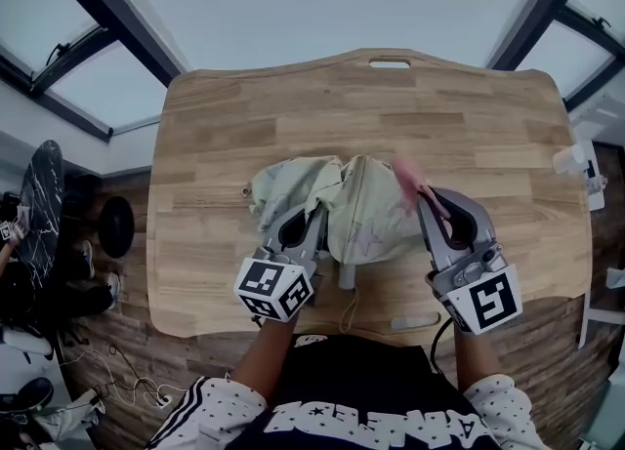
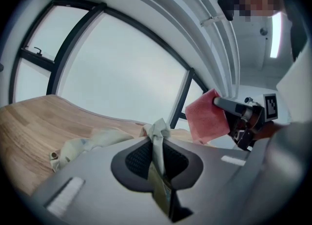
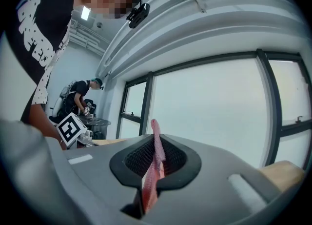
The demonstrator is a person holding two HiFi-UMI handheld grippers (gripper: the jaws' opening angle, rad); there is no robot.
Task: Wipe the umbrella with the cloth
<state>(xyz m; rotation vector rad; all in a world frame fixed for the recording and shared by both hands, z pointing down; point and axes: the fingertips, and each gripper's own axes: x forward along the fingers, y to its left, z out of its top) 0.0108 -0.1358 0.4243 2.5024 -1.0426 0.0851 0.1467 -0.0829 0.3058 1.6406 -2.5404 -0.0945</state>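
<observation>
We see the pale green umbrella [image 1: 363, 214] lying collapsed and crumpled near the middle of the wooden worktop [image 1: 244, 106], with its grey handle end [image 1: 345, 275] pointing toward us. Our left claw [image 1: 311, 216] is pressed together on a fold of the umbrella's fabric at its left side. Our right claw [image 1: 430, 202] pinches the pink cloth [image 1: 405, 183] flat between its jaws at the umbrella's right edge, though we cannot tell whether the cloth touches the fabric. Beyond the worktop stand large windows with dark frames [image 1: 98, 38], and a dark wooden floor [image 1: 127, 272] shows at the left.
</observation>
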